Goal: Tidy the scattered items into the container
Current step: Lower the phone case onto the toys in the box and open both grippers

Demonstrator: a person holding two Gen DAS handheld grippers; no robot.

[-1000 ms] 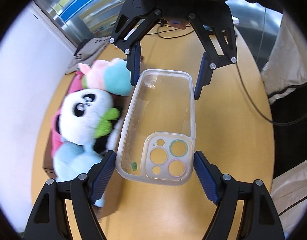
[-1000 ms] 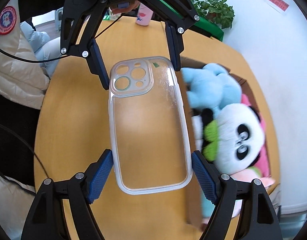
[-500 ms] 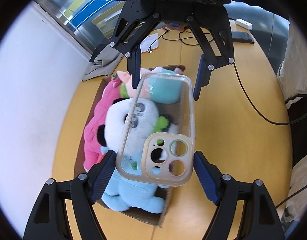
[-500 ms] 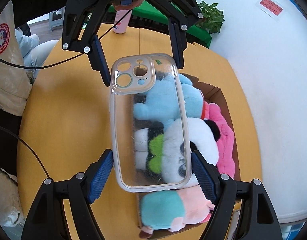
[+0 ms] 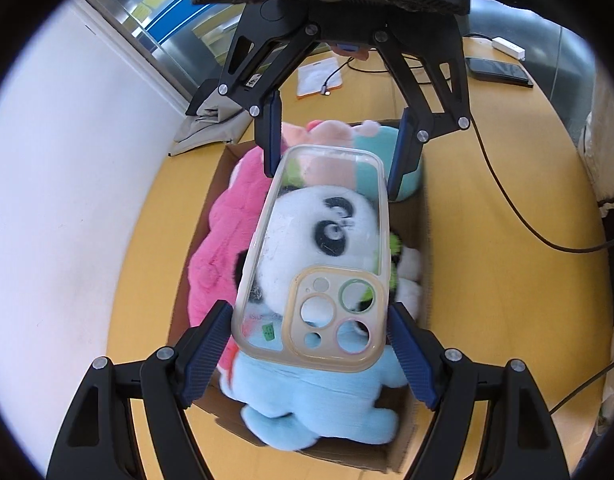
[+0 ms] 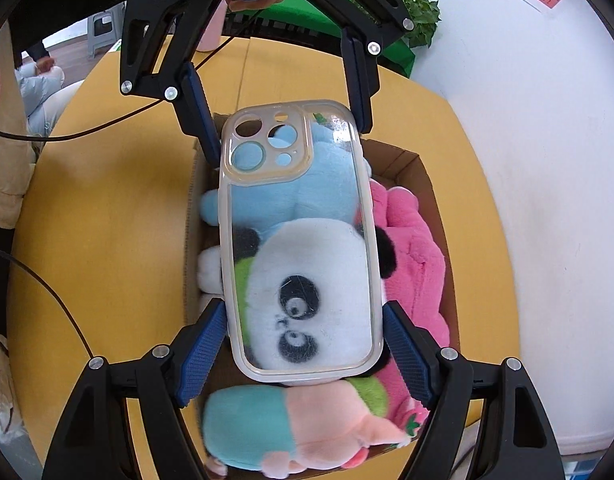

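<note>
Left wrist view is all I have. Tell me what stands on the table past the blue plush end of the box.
Observer: A pink cup or bottle stands near the far edge. It is partly hidden behind the left hand-held gripper, which holds the camera end of the clear phone case.
Operator: Check the wall side there.
Observer: A leafy green plant stands against the white wall.
Operator: Report any people.
Observer: A person in pale clothes sits beyond the table.
</note>
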